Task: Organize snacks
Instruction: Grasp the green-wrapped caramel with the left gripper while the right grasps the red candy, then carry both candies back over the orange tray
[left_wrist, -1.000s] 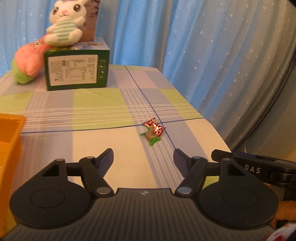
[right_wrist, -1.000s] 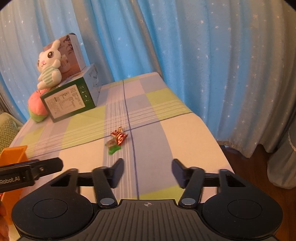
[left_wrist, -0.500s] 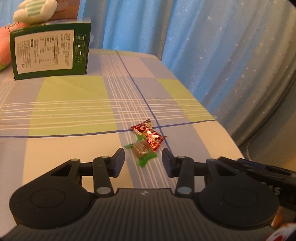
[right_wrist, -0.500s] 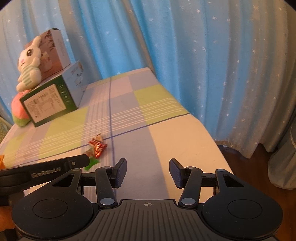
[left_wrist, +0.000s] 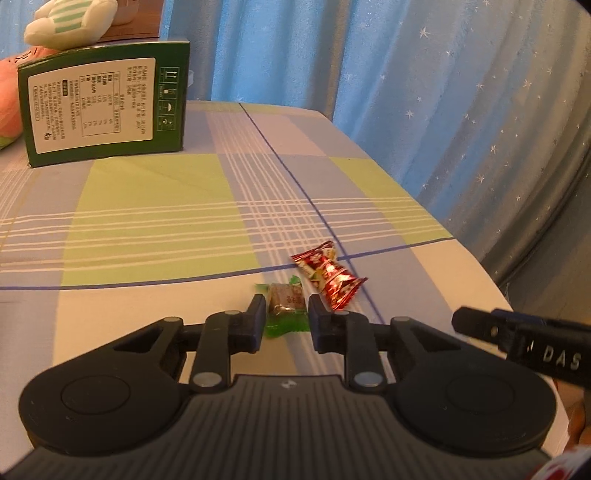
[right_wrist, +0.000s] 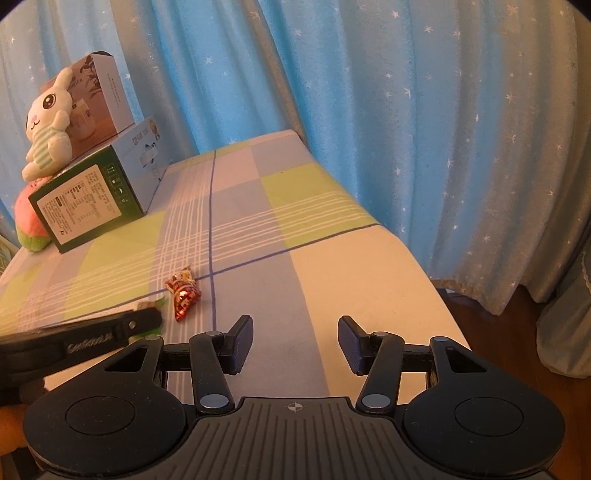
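Right wrist: checked tablecloth, blue curtain

Red candy: crinkled glossy foil wrapper. Green candy: clear shiny film. Tablecloth: matt woven cloth. Left gripper: matt black plastic, ribbed pads, metal pivot pins. Green box: smooth printed cardboard. Rabbit: soft plush. Curtain: matt fabric.

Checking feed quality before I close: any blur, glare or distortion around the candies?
Left wrist view: warm dim light, fisheye bending, green-wrapped brown candy fairly sharp between left gripper jaws, shiny red foil candy glinting. Right wrist view: candy mostly hidden, blurred lettering.
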